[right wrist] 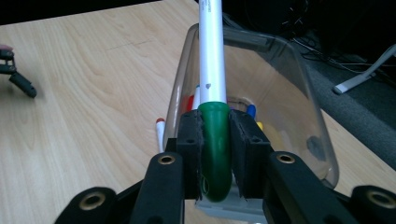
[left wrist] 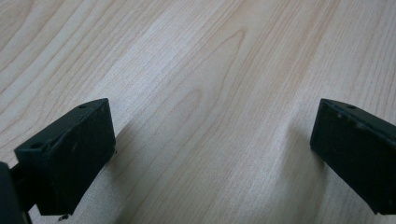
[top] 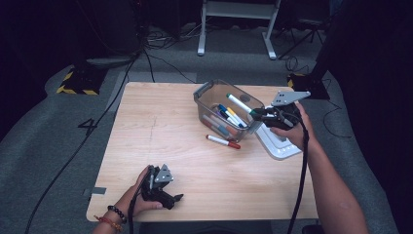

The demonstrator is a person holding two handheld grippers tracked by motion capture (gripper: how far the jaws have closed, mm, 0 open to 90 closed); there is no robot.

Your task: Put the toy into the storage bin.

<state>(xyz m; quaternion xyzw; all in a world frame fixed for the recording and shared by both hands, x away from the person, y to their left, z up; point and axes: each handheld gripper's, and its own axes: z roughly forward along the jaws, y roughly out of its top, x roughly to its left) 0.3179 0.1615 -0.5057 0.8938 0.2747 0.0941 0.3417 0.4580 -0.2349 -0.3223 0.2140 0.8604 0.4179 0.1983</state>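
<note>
Right tongs (right wrist: pixel 215 154) clamp green-capped marker (right wrist: pixel 212 70) by its cap over clear bin (top: pixel 207 95), poised for dropping in | left tongs (left wrist: pixel 210 154) wide, idle on tabletop (top: pixel 160 126)

High view: fixed above the near edge, facing forward and down over the whole counter (top: pixel 160 146). Left gripper view: very close, angled down onto bare wood. Right gripper view: close, level, facing left across the clear bin (right wrist: pixel 285 79); bin shared with the high view.
</note>
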